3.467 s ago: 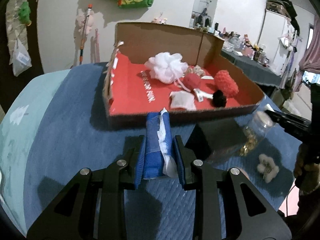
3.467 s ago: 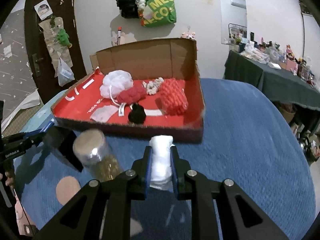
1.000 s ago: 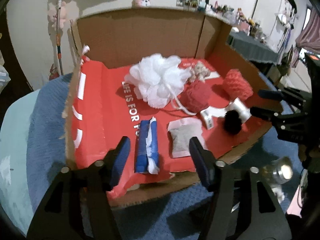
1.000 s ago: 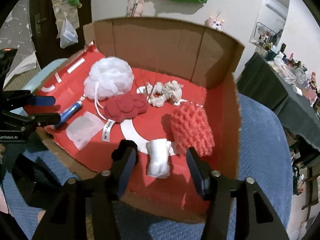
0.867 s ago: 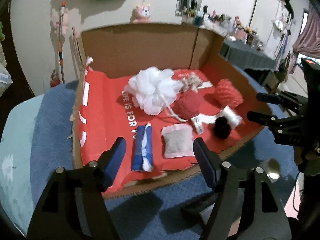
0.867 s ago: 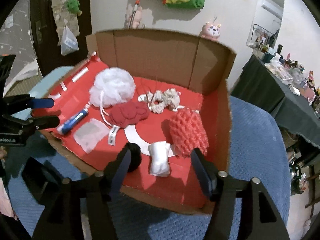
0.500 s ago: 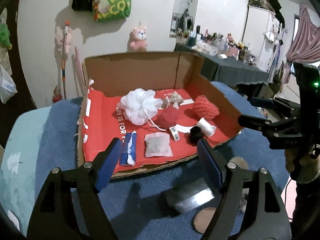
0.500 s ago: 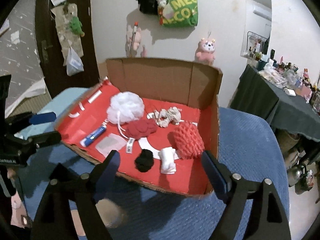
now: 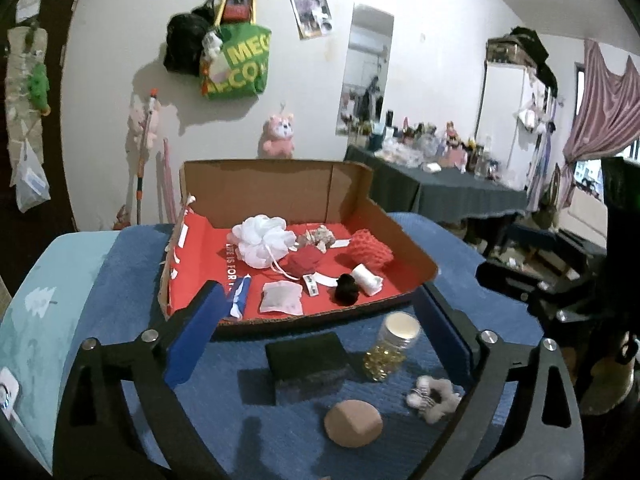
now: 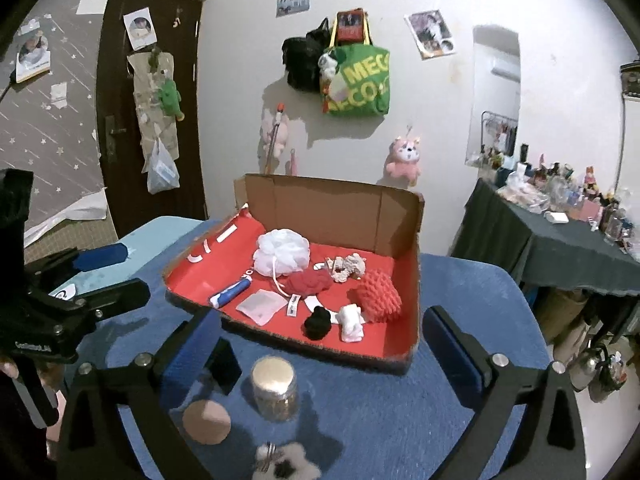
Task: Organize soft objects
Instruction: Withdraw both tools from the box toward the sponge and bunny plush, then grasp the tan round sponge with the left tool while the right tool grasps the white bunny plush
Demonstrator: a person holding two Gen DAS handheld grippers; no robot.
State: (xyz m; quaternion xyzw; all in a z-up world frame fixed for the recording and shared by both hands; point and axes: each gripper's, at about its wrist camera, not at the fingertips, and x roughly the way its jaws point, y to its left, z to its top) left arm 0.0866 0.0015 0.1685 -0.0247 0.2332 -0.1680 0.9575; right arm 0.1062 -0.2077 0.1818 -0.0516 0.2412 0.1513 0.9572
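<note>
Two grippers, both empty, jaws opening and nearly at their widest. Left gripper [image 9: 320, 312] frames the near edge of the box and the blue cloth in front of it; right gripper [image 10: 320, 344] frames the same stretch from the other side. Nothing lies between either pair of pads.

Step in hand, by my reading: pick the next soft item off the blue tablecloth [image 9: 132, 256]. Candidates still outside the box: a fluffy cream scrunchie [image 9: 434, 398] and a tan round pad [image 9: 353, 423], both near the front edge. To do it well, come down over one item only, jaws astride it, and close gently, since such things squash and slip. Keep clear of the glass jar [image 9: 394, 346] of yellow capsules, which stands just behind the scrunchie and could tip, and of the dark block [image 9: 306, 360] beside it; neither looks soft.

Containers:
- Cardboard box [image 9: 276, 188], red-lined, low front wall, tall back flap. Inside: white bath pouf [image 9: 262, 246], red knit piece [image 9: 306, 262], red bumpy sponge [image 9: 370, 250], beige scrunchie [image 9: 320, 236] at the back, blue packet [image 9: 240, 294] at the front left, flat pale sachet [image 9: 280, 298], black pompom [image 9: 346, 288] touching a white roll [image 9: 368, 276].
- Jar: capsules fill the lower part, lid on.
</note>
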